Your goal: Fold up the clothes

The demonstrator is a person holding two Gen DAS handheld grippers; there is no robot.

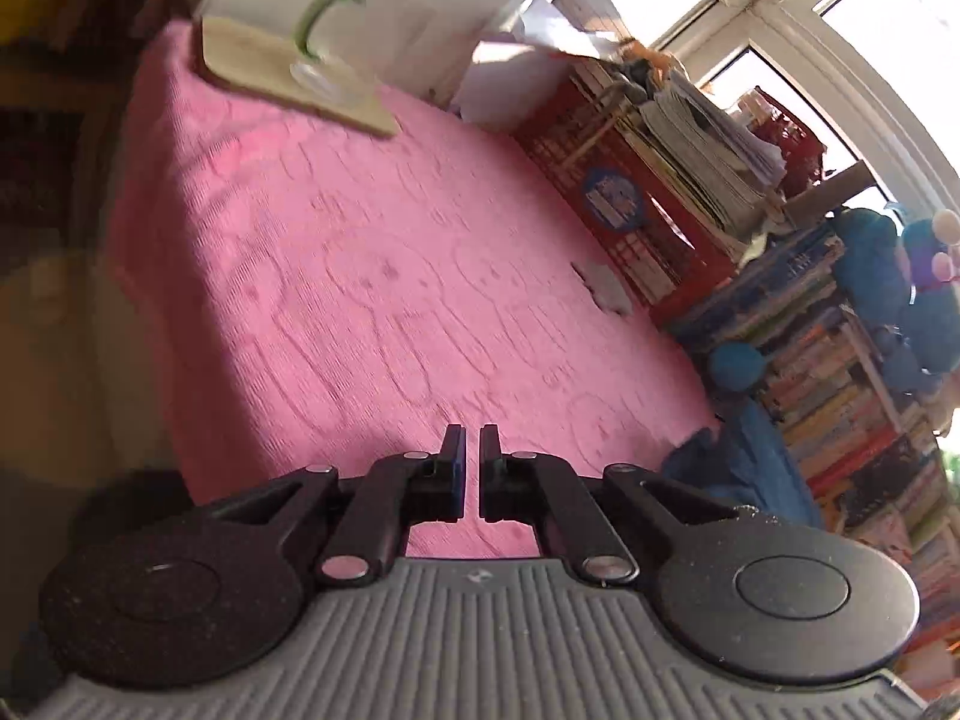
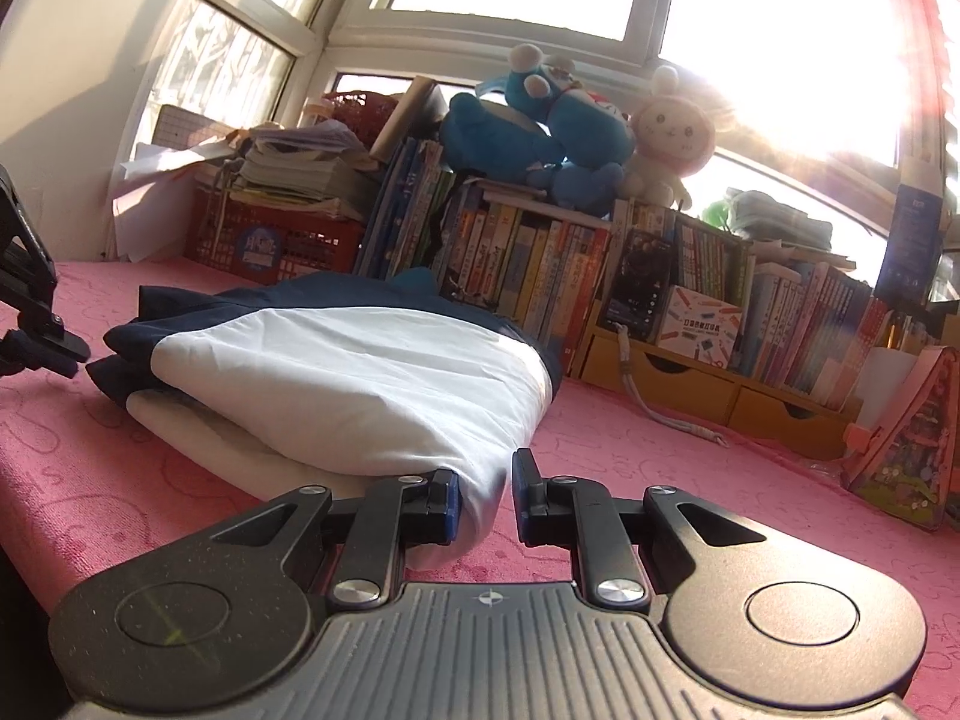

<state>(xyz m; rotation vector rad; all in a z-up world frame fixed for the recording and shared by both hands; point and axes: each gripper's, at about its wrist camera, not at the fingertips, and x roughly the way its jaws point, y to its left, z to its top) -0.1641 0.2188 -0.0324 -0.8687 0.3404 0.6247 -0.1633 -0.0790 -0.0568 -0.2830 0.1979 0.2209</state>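
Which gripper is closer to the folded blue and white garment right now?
Right. The right gripper has the folded garment at its fingers, a corner of white cloth between them. The left gripper hangs over bare pink cover, the garment off to its right.

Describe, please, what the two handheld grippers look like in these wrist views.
Both the left gripper and right gripper share one design: black linkage arms with silver pivot pins, two black round discs, a ribbed grey body with a small cross mark, and blue-faced finger pads.
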